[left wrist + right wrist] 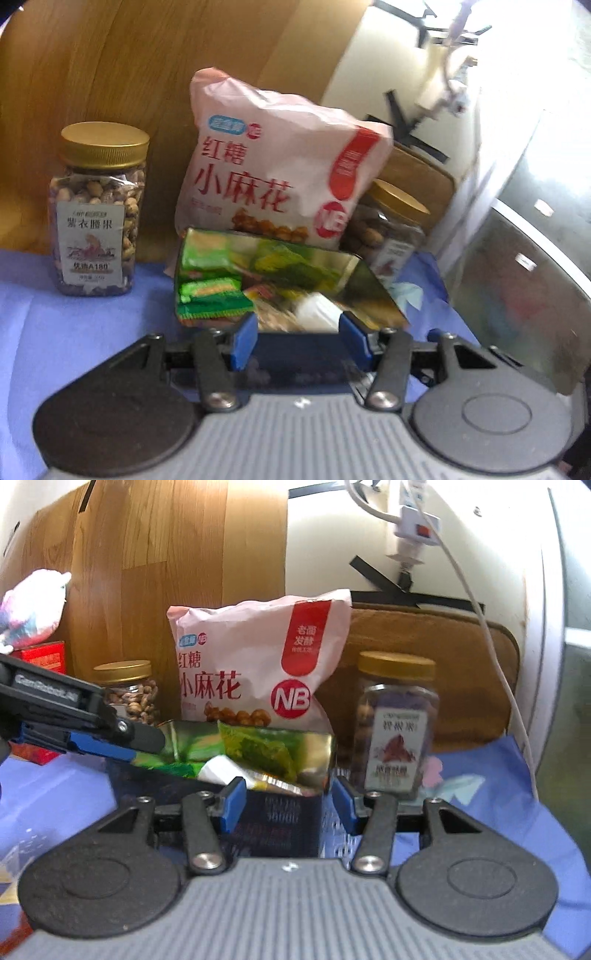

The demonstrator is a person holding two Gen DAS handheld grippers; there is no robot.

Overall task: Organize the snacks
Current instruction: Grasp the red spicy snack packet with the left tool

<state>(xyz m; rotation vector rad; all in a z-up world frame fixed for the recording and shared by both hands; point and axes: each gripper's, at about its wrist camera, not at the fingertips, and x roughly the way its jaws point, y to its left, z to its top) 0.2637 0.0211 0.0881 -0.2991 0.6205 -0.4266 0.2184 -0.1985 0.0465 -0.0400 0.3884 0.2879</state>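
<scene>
Snacks sit clustered at the back of the desk [498, 775] on its blue cloth: a shiny open tin [354, 273] full of small green packets [210, 295], a pink bag [273, 173] leaning upright just behind it against the wood panel [110, 74], and a gold-lidded nut jar on each side — left jar [98, 210] standing apart from the tin, right jar [395, 236] tucked close behind its corner.

Left claw [297, 334] is released, blue pads spread with nothing pressed between them, just in front of the tin's near wall. Right claw [286, 805] is likewise released, its pads straddling the tin's dark front wall without squeezing it as far as I can tell. In the right wrist view the left claw comes in from the left, tip at the tin's rim.

Judgement on risks:
- Both claws crowd the same tin — they could knock each other if both go in together.
- A push on the tin would likely shove it into the pink bag, which only leans and may topple.
- Right jar stands close to the tin; a sideways nudge could tip it.
- Packets are heaped loosely above the rim, so a clumsy grab may spill them onto the cloth.
- Frames are blurred, so pad contact is hard to confirm.
</scene>
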